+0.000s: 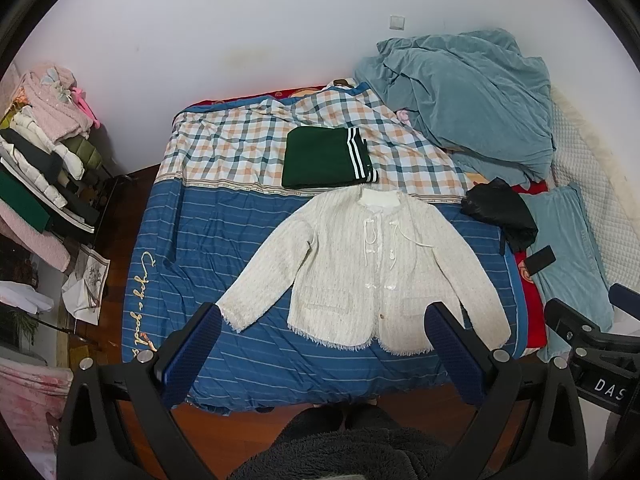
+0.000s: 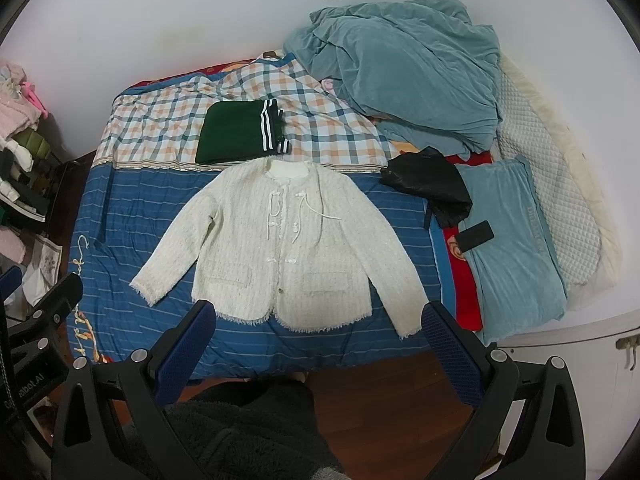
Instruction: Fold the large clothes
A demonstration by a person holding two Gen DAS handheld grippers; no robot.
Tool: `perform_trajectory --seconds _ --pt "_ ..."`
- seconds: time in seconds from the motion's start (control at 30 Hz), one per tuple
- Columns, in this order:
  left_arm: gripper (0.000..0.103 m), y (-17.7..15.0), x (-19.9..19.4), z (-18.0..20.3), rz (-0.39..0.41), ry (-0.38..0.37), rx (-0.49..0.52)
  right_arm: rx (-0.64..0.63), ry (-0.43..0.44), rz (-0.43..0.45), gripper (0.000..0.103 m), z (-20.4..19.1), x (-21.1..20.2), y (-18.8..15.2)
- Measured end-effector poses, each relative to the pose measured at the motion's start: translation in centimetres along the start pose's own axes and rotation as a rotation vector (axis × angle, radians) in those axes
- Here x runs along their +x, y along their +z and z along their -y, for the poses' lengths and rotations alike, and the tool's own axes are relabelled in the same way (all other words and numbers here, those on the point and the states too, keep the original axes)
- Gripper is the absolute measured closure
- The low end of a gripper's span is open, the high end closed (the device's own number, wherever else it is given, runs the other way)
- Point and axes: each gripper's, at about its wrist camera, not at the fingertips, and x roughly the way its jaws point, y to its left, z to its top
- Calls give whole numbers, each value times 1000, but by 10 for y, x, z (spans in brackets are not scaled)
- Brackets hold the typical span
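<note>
Lay flat, front up, on the blue striped bedspread [image 1: 248, 224] — cream jacket [image 1: 360, 264], sleeves spread; left gripper [image 1: 324, 356] and right gripper [image 2: 316, 344] gaped wide, empty — seemingly above its hem.

- clothes pile [image 1: 44, 160]: cut off by left frame edge in both views
- gold lettering on blue bedspread [image 1: 140, 304]: partly unreadable
- left gripper [image 1: 324, 344] right finger overlaps white jacket [image 1: 360, 264] hem

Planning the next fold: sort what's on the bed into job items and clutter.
Job:
white jacket, spread flat, unfolded
green garment, already folded
left gripper and right gripper, both open

Clutter:
teal blanket
black bag
phone
teal pillow
</note>
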Motion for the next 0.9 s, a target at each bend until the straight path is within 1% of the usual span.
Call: perform_trajectory --seconds 0.5,0.6,0.7,0.73,0.8,0.83,0.87,0.9 --pt "0 0 1 1 4 -5 1 -1 0 3 0 -3 0 0" --pt "0 3 5 -1 49 24 -4 0 0 8 0 -3 2 -1" --pt "0 11 30 -4 123 106 -5 28 18 52 0 3 12 2" --pt "0 14 43 -4 132 133 0 52 37 66 0 6 22 4" --pt "0 19 72 -8 130 165 4 114 57 50 0 13 52 2" --pt "0 19 87 -9 128 176 7 165 73 36 0 21 69 2" --pt "0 21 107 -8 120 192 15 228 89 25 2 31 89 1" --pt "0 22 122 -9 115 205 21 298 89 5 10 43 112 0"
